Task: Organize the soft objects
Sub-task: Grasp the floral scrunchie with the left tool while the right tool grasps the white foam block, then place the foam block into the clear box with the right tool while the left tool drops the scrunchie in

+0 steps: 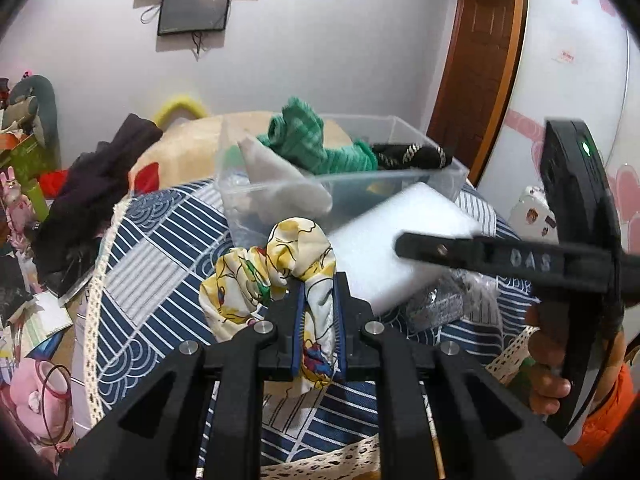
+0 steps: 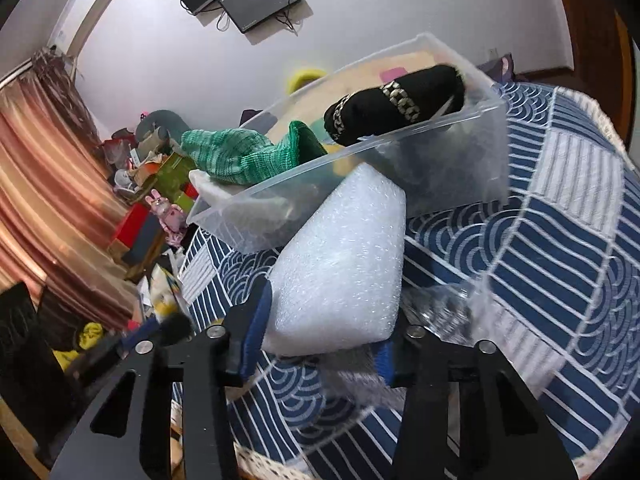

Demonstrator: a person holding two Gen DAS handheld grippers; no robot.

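Observation:
My left gripper (image 1: pixel 318 320) is shut on a yellow printed fabric scrunchie (image 1: pixel 276 272) and holds it above the blue patterned bedspread (image 1: pixel 160 248). My right gripper (image 2: pixel 320 328) is shut on a white foam block (image 2: pixel 344 264), which also shows in the left wrist view (image 1: pixel 400 240). A clear plastic bin (image 1: pixel 400 188) stands behind on the bed. It holds a green knit piece (image 1: pixel 312 140), a black knit piece with a pale band (image 1: pixel 412 156) and a white cloth (image 1: pixel 280 176). The bin (image 2: pixel 460 168) sits just beyond the foam block in the right wrist view.
A crinkled clear plastic bag (image 1: pixel 452 300) lies on the bed under the foam block. Dark clothing (image 1: pixel 92 184) is piled at the bed's left. Toys and boxes (image 1: pixel 24 152) crowd the floor on the left. A wooden door (image 1: pixel 480 60) stands behind on the right.

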